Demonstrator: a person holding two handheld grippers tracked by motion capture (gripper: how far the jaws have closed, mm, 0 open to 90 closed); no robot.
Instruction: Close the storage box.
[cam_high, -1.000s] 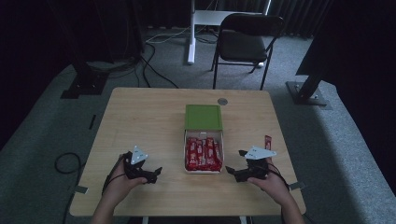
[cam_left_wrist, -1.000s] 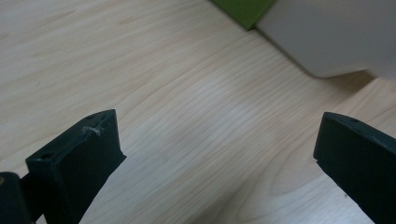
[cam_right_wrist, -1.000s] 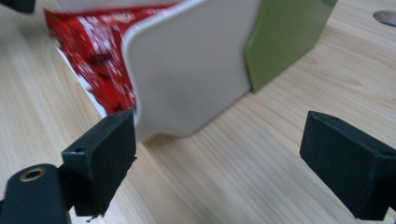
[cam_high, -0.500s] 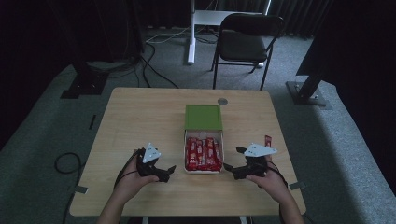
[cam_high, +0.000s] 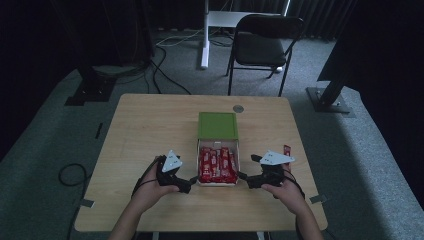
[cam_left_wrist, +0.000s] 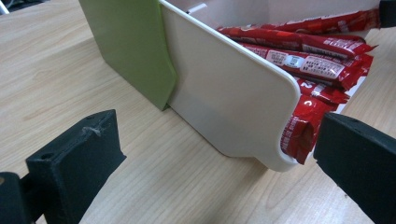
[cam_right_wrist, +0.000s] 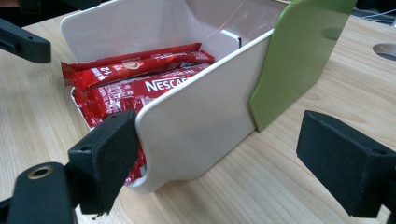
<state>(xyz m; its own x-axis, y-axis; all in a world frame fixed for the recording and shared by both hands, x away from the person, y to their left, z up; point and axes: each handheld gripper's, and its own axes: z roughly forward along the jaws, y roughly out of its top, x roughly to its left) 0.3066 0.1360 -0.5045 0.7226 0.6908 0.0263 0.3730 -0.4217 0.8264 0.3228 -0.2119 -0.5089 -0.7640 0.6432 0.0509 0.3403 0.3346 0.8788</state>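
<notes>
Closing in from 9 o'clock, your left tool (cam_high: 191, 181) has moved up beside the white box (cam_high: 218, 183) of red sachets (cam_high: 217, 164) at mid-tabletop (cam_high: 150, 125); right tool (cam_high: 243, 176) flanks at 3 o'clock. Both tools gape, empty—grasp imminent.

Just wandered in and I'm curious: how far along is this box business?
The white box is already full of red Nescafe sachets. Both open grippers, left and right, flank its near corners, touching nothing. One sachet lies outside; the green lid isn't closed yet.
</notes>
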